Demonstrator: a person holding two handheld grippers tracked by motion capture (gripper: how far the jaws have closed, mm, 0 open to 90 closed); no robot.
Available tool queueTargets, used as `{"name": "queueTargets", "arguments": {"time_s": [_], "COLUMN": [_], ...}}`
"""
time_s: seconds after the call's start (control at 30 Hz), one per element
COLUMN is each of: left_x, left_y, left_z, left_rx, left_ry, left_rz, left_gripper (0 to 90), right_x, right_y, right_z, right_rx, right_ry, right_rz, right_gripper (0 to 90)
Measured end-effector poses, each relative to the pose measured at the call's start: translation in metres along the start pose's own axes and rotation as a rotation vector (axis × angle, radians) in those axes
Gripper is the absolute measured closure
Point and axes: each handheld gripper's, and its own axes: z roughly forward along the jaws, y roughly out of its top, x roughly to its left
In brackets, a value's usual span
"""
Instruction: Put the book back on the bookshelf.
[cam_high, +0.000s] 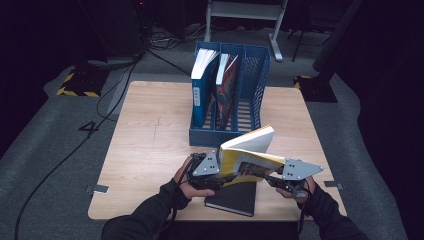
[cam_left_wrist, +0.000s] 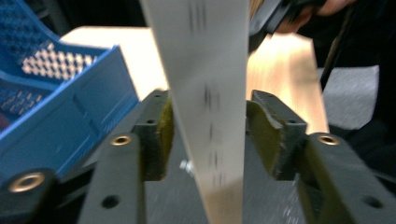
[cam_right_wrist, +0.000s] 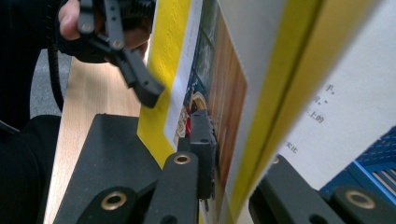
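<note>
A yellow book (cam_high: 250, 155) hangs tilted above the table's front edge, held between both grippers. My left gripper (cam_high: 223, 173) is at its left end; in the left gripper view (cam_left_wrist: 210, 126) its pads press both sides of the pale page block (cam_left_wrist: 210, 70). My right gripper (cam_high: 268, 178) grips the right end; in the right gripper view (cam_right_wrist: 240, 158) its jaws clamp the yellow cover (cam_right_wrist: 173, 70) and some pages. A black book (cam_high: 232, 197) lies flat on the table under the yellow one.
A blue file organizer (cam_high: 230, 132) stands at the table's middle back with two books upright in its left slots; its right slot is empty. The wooden table (cam_high: 150, 135) has bare room to the left. Cables trail over the grey floor at left.
</note>
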Motion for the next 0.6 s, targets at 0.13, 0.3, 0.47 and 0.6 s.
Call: {"name": "queueTargets", "arguments": {"time_s": [0.13,0.3,0.47,0.6], "left_x": [0.001,0.002,0.002,0.004], "left_y": [0.009,0.017,0.02,0.02], "left_z": [0.001,-0.002,-0.001,-0.002], "left_rx": [-0.048,-0.095,-0.086,-0.085], "left_ry": [-0.011,-0.002,0.002,-0.003], "left_rz": [0.003,0.01,0.022,0.018], "left_gripper": [58.9,68.5,71.5,72.7], "right_x": [-0.001,-0.003,-0.008,-0.018], "right_y": [-0.001,-0.005,-0.008,-0.014], "right_z": [-0.001,-0.006,-0.015,-0.026], "right_rx": [0.009,0.034,0.046,0.05], "right_ry": [-0.003,-0.044,-0.077,-0.153], "right_rz": [-0.006,0.004,0.004,0.055], "right_gripper": [81.5,74.1,68.6,54.7]}}
